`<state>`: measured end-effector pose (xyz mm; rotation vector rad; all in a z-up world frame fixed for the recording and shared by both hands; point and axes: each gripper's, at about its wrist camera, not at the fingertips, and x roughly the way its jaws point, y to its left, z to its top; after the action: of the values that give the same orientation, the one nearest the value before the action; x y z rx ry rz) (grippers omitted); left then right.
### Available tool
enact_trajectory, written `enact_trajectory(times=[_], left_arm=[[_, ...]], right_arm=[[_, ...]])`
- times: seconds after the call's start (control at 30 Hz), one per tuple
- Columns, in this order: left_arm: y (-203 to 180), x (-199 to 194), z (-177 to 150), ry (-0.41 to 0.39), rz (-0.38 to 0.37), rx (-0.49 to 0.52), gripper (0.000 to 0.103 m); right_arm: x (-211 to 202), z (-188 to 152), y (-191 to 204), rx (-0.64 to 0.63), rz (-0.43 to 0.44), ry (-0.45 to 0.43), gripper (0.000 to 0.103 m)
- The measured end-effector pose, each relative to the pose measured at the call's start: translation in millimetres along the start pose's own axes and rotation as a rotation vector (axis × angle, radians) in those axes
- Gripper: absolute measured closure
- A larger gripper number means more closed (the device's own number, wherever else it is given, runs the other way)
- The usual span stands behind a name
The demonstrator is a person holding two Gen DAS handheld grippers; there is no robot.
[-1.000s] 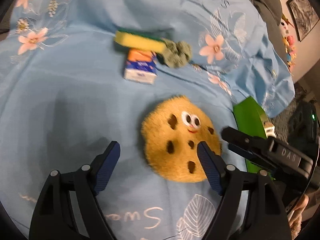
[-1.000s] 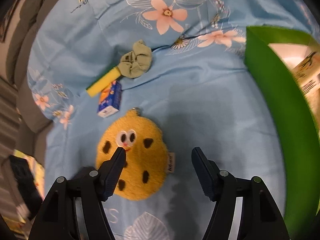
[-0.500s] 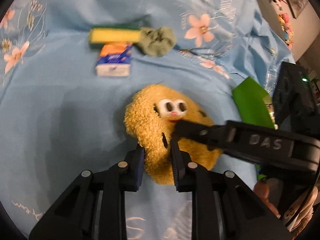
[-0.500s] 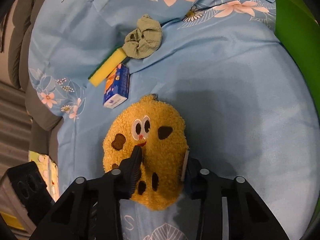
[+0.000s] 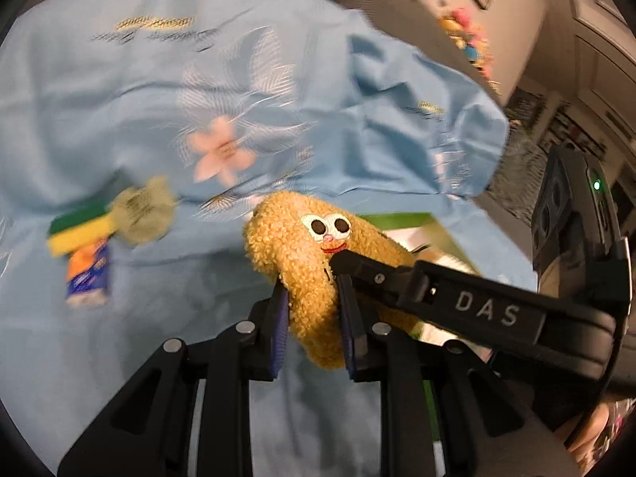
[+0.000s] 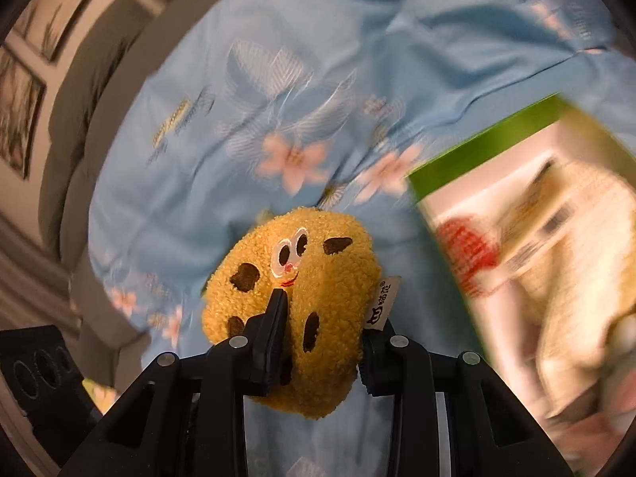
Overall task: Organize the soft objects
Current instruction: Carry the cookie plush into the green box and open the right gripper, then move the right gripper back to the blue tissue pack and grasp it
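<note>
The cookie plush (image 5: 314, 274) is now off the blue floral sheet (image 5: 167, 91); half a second ago it lay flat on the sheet with both tools just closing on its lower edge, and a second ago both sets of fingers were spread wide around it. The left hand-held gripper (image 5: 312, 318) is pinching the plush's folded lower rim, and the right hand-held gripper (image 6: 322, 342) is clamped across its body beside the white tag, so the toy bunches up between the two. The background is smeared, which suggests it is being carried. The green box (image 6: 489, 151) sits close on the right, likely the destination. The sponge (image 5: 77, 230), the grey-green scrunchie (image 5: 145, 214) and the tissue pack (image 5: 87, 278) remain on the sheet, not yet sorted.
</note>
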<state>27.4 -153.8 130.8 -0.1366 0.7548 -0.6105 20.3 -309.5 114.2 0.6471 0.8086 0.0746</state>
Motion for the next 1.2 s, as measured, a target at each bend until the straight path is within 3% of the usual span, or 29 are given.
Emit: enact_trajectory(times=[0.13,0.33,0.53,0.77,0.87,0.93,1.0,1.07,1.2], left_arm=[[-33,25,14,0.008,-0.052,0.090,0.084],[-61,70,18,0.104,-0.167,0.065,0.082],[-72,108,9,0.202,-0.144,0.058,0.080],[-75,110,2,0.212,-0.116,0.070,0.079],[-75,107,2,0.212,-0.105,0.068,0.072],[-76,104,2,0.206,-0.109,0.075,0.066],[-78,99,2,0.196,-0.112,0.082,0.057],[-79,88,1,0.171,-0.105,0.084,0.032],[-78,66,3,0.118,-0.042,0.101,0.026]], right_arm=[[-23,16,-26,0.066,-0.067,-0.088,0.068],[-45,33,-70,0.155,-0.200,-0.162,0.068],[-39,39,-104,0.255,-0.266,-0.129,0.068],[-35,38,-110,0.265,-0.306,-0.114,0.068],[-38,37,-112,0.264,-0.321,-0.114,0.068],[-41,37,-111,0.251,-0.337,-0.118,0.061],[-46,36,-109,0.245,-0.359,-0.135,0.036],[-55,35,-105,0.230,-0.363,-0.182,0.027],[-65,33,-93,0.184,-0.375,-0.231,0.022]])
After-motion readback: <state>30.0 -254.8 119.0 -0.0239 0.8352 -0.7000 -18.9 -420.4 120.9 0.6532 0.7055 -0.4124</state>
